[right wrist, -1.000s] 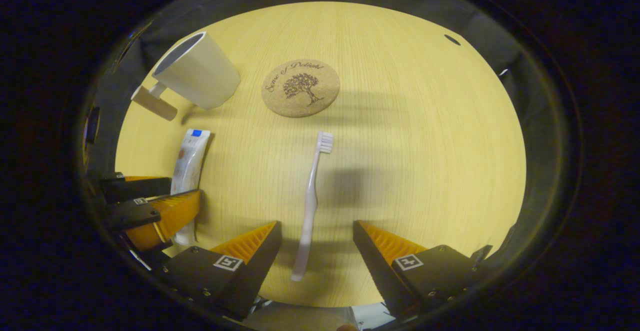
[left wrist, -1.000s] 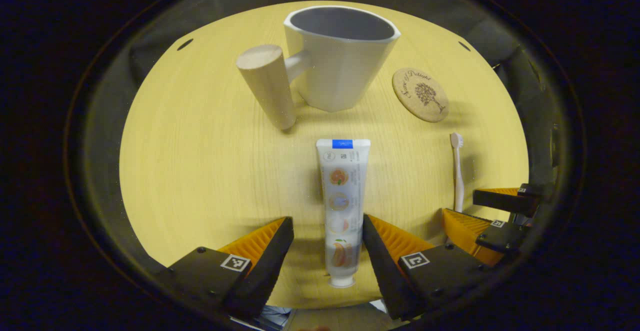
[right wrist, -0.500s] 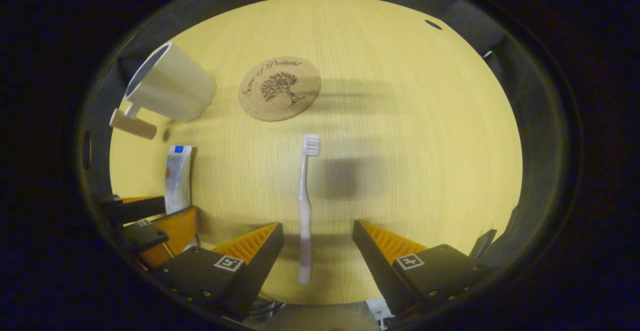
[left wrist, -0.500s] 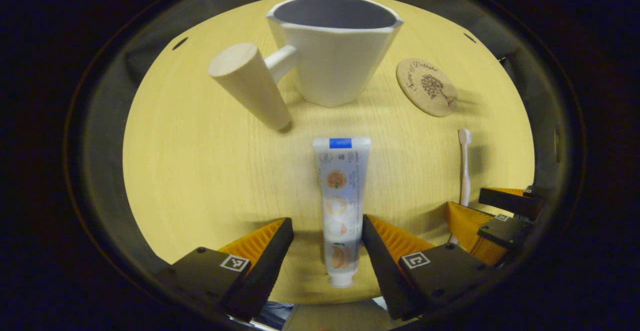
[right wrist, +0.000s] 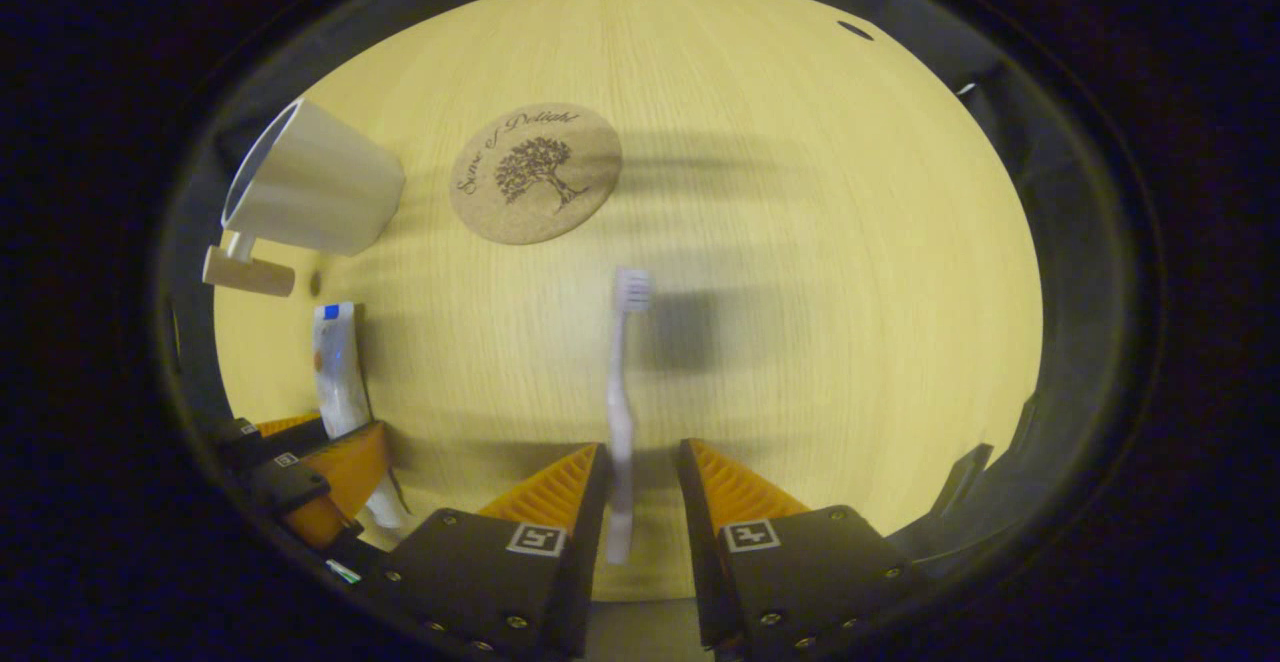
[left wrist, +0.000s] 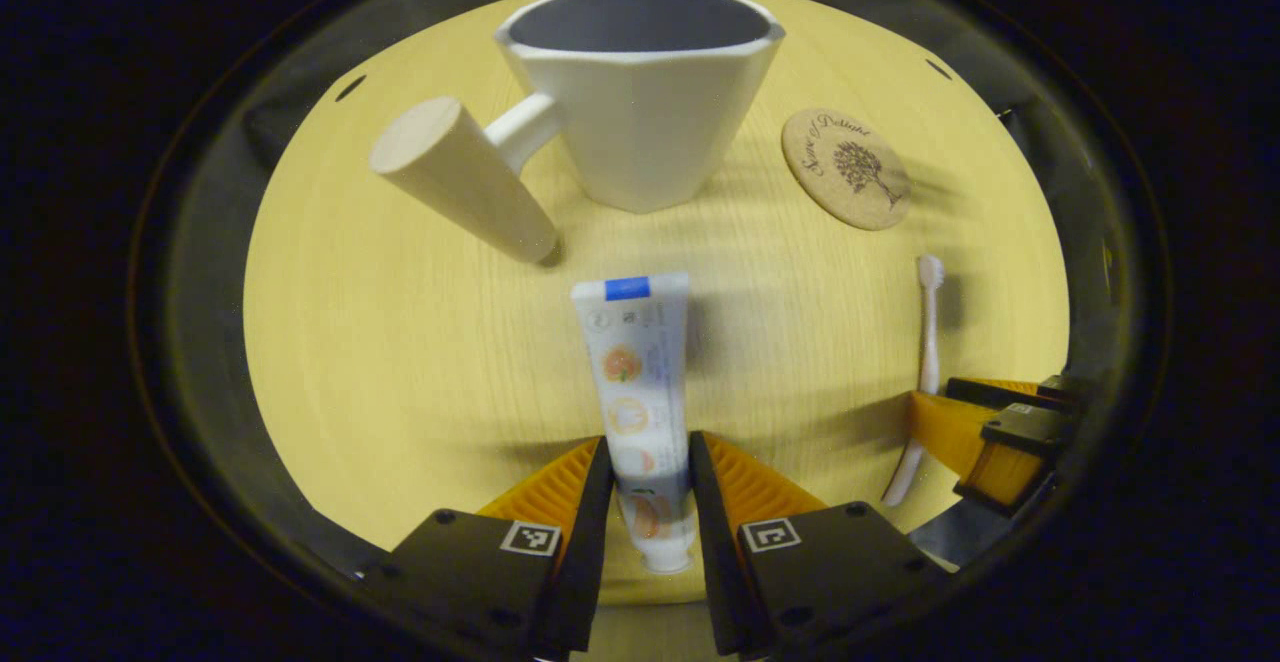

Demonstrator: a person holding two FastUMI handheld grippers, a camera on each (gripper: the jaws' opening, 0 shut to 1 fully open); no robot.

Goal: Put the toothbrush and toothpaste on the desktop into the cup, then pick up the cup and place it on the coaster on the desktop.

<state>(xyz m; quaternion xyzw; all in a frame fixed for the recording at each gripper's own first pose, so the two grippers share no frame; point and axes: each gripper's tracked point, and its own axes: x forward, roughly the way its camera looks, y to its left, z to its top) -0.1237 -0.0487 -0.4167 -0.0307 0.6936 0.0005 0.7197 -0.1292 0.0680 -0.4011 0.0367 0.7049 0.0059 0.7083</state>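
Observation:
The white toothpaste tube (left wrist: 637, 382) lies lengthwise on the yellow desktop (left wrist: 400, 342), and my left gripper (left wrist: 650, 472) is shut on its lower part near the cap. Behind it stands the white cup (left wrist: 640, 112) with a wooden peg handle (left wrist: 460, 182); the cork coaster (left wrist: 846, 169) lies to its right. In the right gripper view the white toothbrush (right wrist: 622, 382) lies bristles away from me. My right gripper (right wrist: 640, 477) has its fingers close around the handle, with a gap still showing on the handle's right side. The cup (right wrist: 310, 192), coaster (right wrist: 535, 172) and toothpaste (right wrist: 335, 372) sit to the left.
The right gripper (left wrist: 985, 432) appears at the right edge of the left gripper view, beside the toothbrush (left wrist: 928, 332). The left gripper (right wrist: 300, 472) appears at the lower left of the right gripper view. Small holes (right wrist: 855, 30) mark the desktop's far edge.
Both grippers have narrowed sharply from wide open. The left has closed onto the toothpaste, whose far end swung slightly left. The right has drawn in around the toothbrush handle.

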